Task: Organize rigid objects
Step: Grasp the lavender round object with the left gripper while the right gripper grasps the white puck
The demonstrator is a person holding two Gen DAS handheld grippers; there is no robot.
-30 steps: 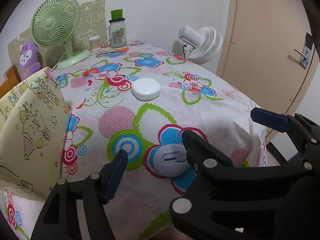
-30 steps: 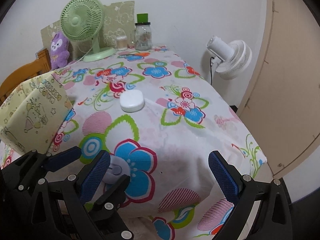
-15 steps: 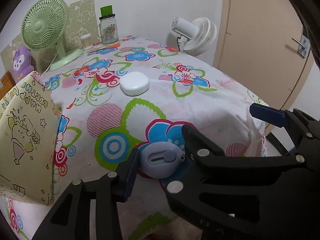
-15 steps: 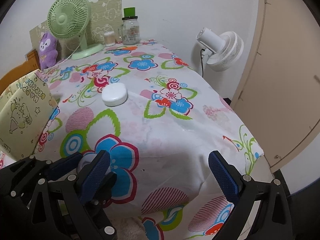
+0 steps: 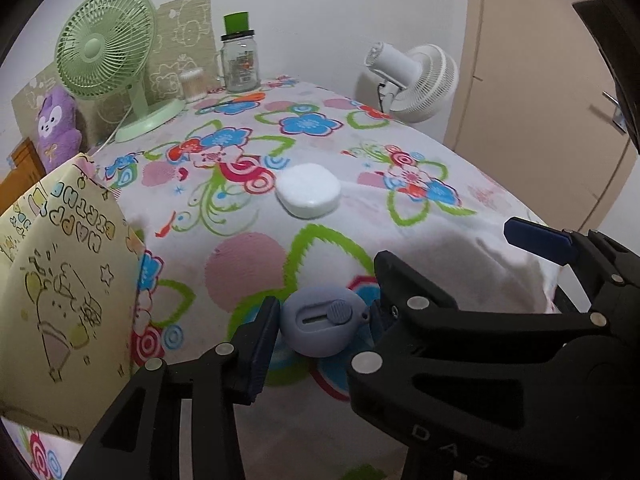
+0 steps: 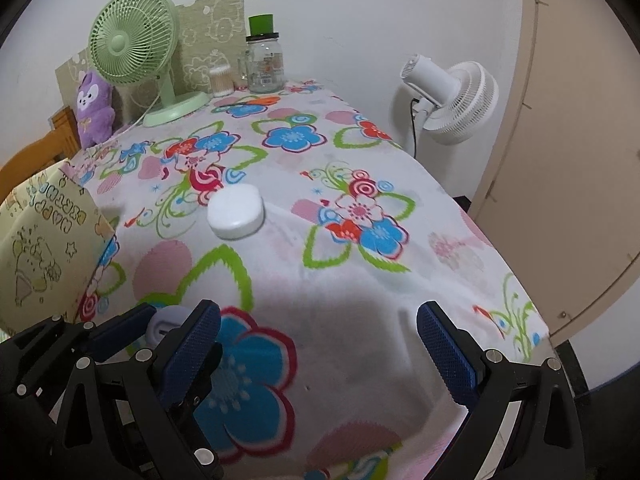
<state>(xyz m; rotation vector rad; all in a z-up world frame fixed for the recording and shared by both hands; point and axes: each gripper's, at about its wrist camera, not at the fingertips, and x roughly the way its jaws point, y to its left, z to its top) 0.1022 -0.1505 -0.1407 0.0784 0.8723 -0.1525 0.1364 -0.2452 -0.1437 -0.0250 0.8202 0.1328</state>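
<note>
A small blue-grey oval cutter with a slider on top sits low over the flowered tablecloth near the front edge. My left gripper is shut on the cutter, one pad on each side. In the right wrist view the cutter peeks out at lower left, mostly hidden behind the left gripper. My right gripper stands open just right of it, with only cloth between its blue pads. A white rounded case lies farther back at mid-table.
A yellow paper gift bag stands at the left. At the far end are a green desk fan, a glass jar with a green lid, a cotton-swab tub and a purple plush. A white fan and a door lie beyond the right edge.
My left gripper's jaws have come together on the cutter, which lay between open fingers a second ago. The right gripper stays open; both views have shifted slightly.
</note>
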